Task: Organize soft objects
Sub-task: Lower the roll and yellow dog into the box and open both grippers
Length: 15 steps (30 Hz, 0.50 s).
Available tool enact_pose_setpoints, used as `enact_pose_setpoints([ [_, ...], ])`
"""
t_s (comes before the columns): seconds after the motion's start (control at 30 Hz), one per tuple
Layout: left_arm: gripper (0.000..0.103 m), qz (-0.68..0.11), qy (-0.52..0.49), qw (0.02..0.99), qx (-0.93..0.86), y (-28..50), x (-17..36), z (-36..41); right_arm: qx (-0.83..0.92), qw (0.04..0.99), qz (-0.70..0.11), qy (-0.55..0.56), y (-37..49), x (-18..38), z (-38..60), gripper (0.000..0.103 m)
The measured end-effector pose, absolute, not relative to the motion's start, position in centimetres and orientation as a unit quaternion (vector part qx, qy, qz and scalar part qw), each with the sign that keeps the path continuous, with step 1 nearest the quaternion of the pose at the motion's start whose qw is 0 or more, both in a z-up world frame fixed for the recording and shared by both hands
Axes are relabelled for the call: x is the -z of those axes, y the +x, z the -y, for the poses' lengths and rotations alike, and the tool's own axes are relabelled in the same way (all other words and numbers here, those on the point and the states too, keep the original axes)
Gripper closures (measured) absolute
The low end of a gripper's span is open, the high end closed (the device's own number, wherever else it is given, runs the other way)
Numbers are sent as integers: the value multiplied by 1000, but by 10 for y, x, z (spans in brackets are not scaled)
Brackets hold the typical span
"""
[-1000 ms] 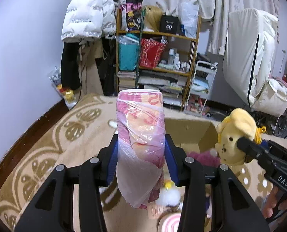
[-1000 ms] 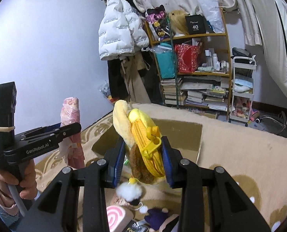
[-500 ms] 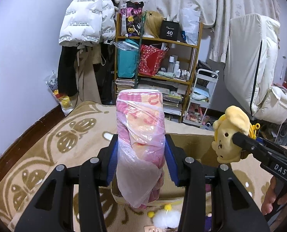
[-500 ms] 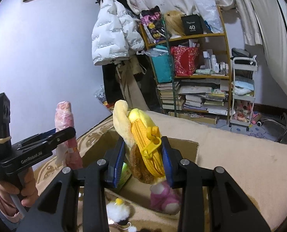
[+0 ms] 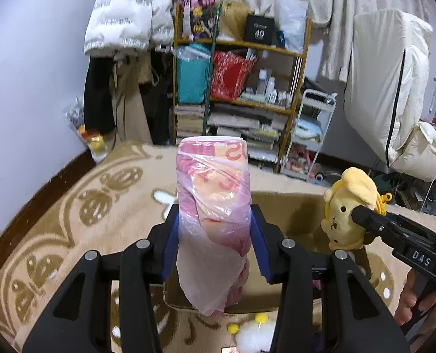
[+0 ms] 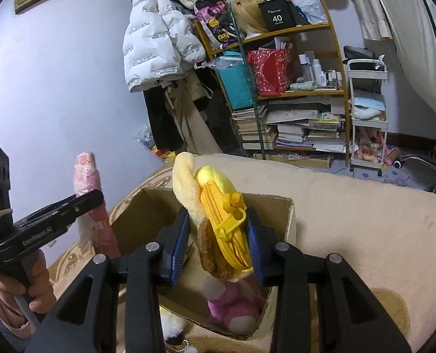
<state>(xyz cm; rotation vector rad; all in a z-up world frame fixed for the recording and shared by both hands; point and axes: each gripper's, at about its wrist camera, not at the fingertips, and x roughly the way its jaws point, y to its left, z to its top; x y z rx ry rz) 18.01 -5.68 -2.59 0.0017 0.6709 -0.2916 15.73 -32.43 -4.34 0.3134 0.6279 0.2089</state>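
Left wrist view, from the left: the left gripper (image 5: 215, 236) is clamped on a pink roll in a plastic bag (image 5: 213, 206), held upright over the near edge of the cardboard box (image 5: 288, 209), hiding most of the inside. Further right, the right gripper (image 6: 218, 235) has its jaws closed on a yellow plush pouch (image 6: 218, 211) above the box; a pink plush toy (image 6: 232, 303) lies inside, partly covered.
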Motion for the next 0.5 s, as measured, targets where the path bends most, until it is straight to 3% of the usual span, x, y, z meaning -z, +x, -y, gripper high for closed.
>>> enact_pose_setpoints([
  [0.17,59,-337,-1,931,140,182,31,56,-101,933,-322,128,159,46,316,62],
  [0.27,47,-341,-4,930,133,182,32,55,-98,932,-325,125,159,48,316,58],
  [0.43,44,-351,-4,928,124,180,37,53,-92,931,-327,132,157,49,319,58],
  [0.5,36,-353,-4,928,121,179,38,51,-90,930,-328,137,157,50,321,57],
])
